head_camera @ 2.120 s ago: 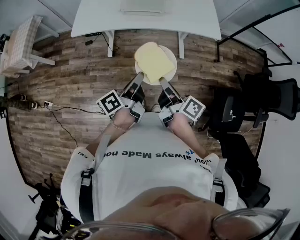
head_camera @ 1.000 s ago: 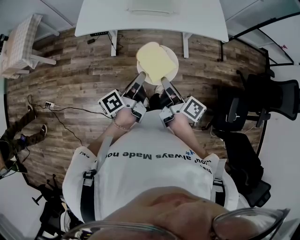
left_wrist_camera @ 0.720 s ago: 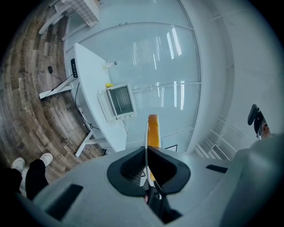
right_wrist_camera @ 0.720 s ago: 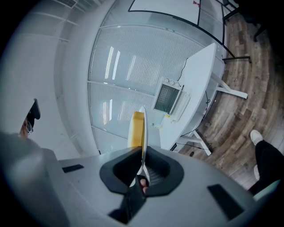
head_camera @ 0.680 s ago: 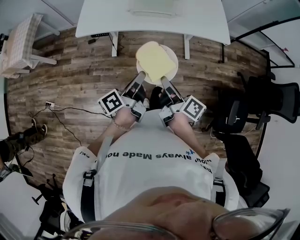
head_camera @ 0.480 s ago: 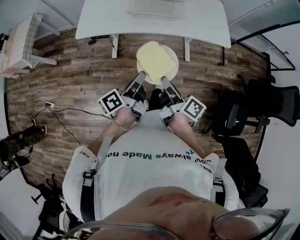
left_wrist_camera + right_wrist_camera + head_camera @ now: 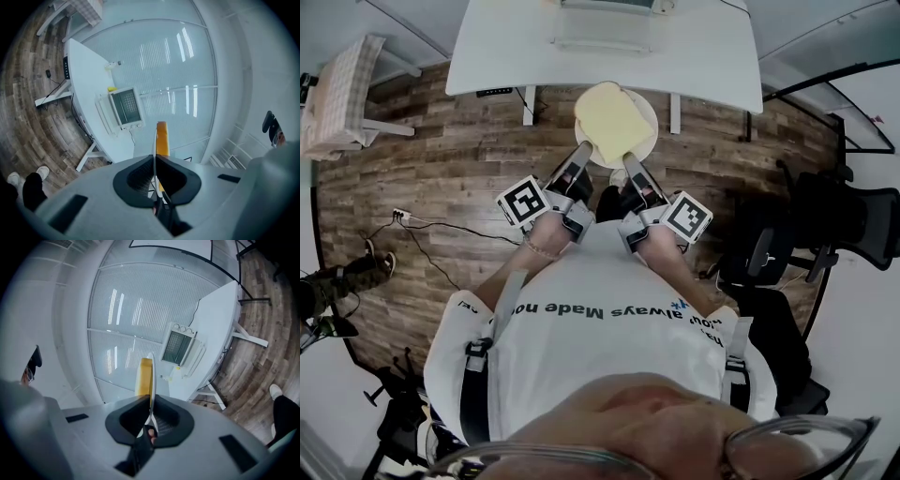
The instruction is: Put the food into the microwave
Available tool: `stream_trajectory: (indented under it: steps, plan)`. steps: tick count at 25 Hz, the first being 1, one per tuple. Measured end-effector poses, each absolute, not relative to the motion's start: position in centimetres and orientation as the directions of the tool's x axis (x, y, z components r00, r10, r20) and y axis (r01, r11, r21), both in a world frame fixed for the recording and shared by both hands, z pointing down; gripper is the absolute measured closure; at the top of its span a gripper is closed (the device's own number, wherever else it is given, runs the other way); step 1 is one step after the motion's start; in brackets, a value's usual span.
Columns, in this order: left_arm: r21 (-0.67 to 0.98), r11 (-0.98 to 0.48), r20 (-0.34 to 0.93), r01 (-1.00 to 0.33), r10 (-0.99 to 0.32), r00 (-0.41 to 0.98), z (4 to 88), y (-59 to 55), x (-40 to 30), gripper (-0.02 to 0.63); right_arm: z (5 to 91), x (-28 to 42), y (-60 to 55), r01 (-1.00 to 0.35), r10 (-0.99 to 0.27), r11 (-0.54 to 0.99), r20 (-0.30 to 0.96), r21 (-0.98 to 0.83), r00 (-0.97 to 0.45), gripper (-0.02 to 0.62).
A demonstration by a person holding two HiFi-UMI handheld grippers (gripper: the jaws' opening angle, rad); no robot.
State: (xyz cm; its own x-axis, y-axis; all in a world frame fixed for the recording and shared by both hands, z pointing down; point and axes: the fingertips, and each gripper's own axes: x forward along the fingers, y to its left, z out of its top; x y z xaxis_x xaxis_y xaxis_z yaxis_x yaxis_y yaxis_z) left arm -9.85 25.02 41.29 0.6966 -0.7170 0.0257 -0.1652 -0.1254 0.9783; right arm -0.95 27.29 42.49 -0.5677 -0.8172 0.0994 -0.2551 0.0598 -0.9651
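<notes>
Both forearms reach forward from the chest, close together, with the wrists near each other. The left gripper and the right gripper point ahead and lean slightly toward one another. The left marker cube and the right marker cube sit on their outer sides. Each gripper's jaws are clamped on the near rim of one plate, which is held out in front of the body. In both gripper views the thin rim runs edge-on between the pressed jaws.

White table on wood floor, microwave on it, cable across floor.
</notes>
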Motion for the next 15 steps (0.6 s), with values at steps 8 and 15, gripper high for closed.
stream_trajectory:
  steps: [8,15]
  plan:
    - [0.968,-0.120,0.067,-0.220,-0.724,0.686,41.9,18.8,-6.7,0.588,42.6,2.6,20.9,-0.253,-0.807,0.059,0.103,-0.966,-0.582,0.572]
    - [0.974,-0.114,0.052,-0.196,-0.729,0.682,41.5,13.3,-2.6,0.588,42.6,6.5,15.4,-0.252,-0.803,0.055,0.108,-0.966,-0.587,0.572]
